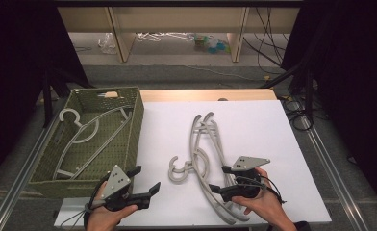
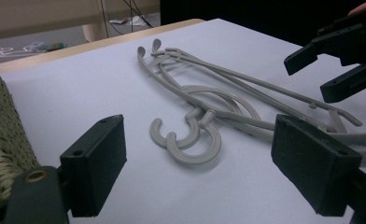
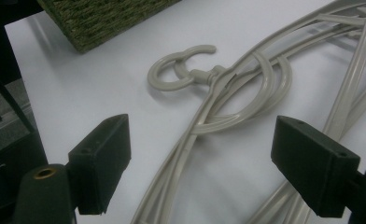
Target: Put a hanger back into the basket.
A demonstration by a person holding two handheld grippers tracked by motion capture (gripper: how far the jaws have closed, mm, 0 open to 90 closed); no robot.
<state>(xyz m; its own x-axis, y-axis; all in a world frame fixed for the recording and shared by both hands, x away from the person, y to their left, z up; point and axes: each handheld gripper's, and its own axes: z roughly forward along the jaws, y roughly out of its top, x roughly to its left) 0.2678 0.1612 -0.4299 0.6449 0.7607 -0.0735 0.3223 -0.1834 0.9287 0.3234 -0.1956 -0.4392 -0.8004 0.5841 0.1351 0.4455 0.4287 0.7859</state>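
Hidden or unclear: the stacked grey hangers (image 1: 207, 163) overlap so closely in the high view that I cannot tell how many there are; two hooks (image 2: 188, 140) can be made out in the left gripper view. Their lower ends pass under the right tongs (image 1: 223, 178) and the right hand (image 1: 263, 202), so the near tips are partly covered. In the right gripper view the arms of the hangers (image 3: 228, 102) run off the top, right and bottom edges. The woven basket (image 1: 134, 132) is cut to a corner in the right gripper view (image 3: 102, 18) and to a strip of wall in the left gripper view (image 2: 1, 140). A single hanger (image 1: 88, 139) lies inside the basket; its lower end sits behind the near wall.

Left tongs (image 1: 148, 179): jaws spread wide, released, nothing between them. They sit over the bare white counter (image 1: 254, 125) at its near left, beside the basket's near corner, pointed toward the hooks but apart from them.

Right tongs: jaws also spread wide, released. In the right gripper view (image 3: 200, 163) the hanger arms run between the two pads, with clear gaps on both sides; no pad presses on them. Whether the tongs touch the hangers from above I cannot tell.

Location of hangers: flat on the counter, centre to near right, hooks toward the left tongs.
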